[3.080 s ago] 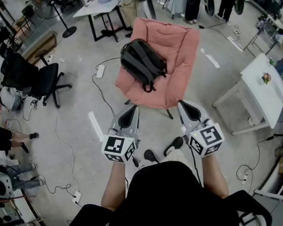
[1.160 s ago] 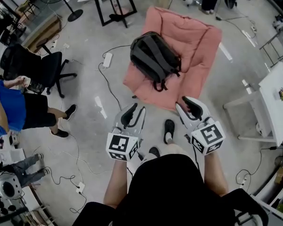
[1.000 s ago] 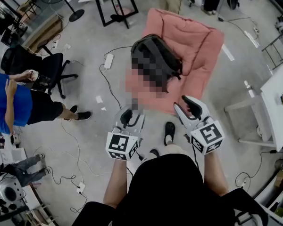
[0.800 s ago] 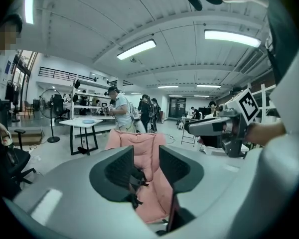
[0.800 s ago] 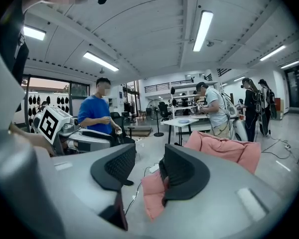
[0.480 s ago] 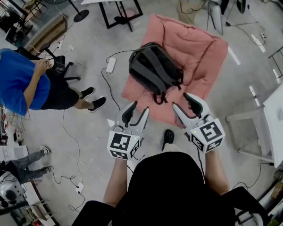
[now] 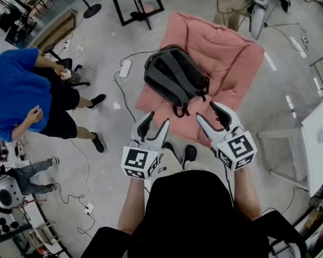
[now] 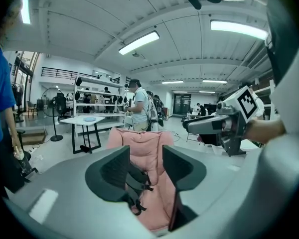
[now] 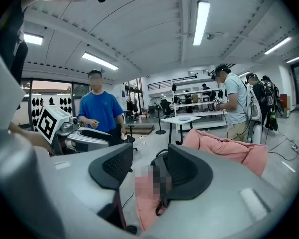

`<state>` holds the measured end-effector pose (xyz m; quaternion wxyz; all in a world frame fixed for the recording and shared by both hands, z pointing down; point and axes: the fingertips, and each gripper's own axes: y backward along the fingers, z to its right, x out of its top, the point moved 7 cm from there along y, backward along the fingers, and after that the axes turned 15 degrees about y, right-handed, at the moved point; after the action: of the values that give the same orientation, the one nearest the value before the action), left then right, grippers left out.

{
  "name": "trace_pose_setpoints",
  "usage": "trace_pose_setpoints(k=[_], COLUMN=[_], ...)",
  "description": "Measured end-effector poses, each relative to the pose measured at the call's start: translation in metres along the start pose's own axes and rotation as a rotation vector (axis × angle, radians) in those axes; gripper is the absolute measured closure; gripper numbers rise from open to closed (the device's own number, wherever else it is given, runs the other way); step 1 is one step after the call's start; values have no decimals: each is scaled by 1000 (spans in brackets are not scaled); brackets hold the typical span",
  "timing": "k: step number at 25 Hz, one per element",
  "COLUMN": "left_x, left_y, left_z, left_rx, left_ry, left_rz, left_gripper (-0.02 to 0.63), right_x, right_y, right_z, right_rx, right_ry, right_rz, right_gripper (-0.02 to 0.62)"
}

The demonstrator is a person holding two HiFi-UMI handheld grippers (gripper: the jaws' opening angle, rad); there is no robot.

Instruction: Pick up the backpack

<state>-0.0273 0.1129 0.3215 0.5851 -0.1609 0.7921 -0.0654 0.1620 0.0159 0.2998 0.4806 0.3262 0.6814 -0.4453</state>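
Left gripper (image 7: 158, 120), right gripper (image 7: 205, 110) nearer backpack (image 7: 175, 77), opening, empty.

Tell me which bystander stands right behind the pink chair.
The person in the light shirt and tan trousers, at the back edge of the pink chair. The person in the blue shirt stands off to the left, apart from it.

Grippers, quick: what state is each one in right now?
Left gripper: open, jaws have just been opening, nothing between them; the backpack lies ahead.
Right gripper: open, jaws have just been opening, nothing between them.
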Motion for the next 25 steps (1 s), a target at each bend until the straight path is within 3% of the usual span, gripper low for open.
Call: trace_pose_setpoints(k=[11,25], left_x=[14,60], left_y=[-43,-135], left_z=[-51,-136], left_rx=[-6,-99], left_ry=[10,-2], left_rz=[-31,-94], left_gripper=[400,390], right_x=[0,15], right_y=[-54,-156], right_z=[24,70], right_rx=[-6,-32], right_ry=[-21,-37], right_rz=[-36,-111], right_gripper=[388,387])
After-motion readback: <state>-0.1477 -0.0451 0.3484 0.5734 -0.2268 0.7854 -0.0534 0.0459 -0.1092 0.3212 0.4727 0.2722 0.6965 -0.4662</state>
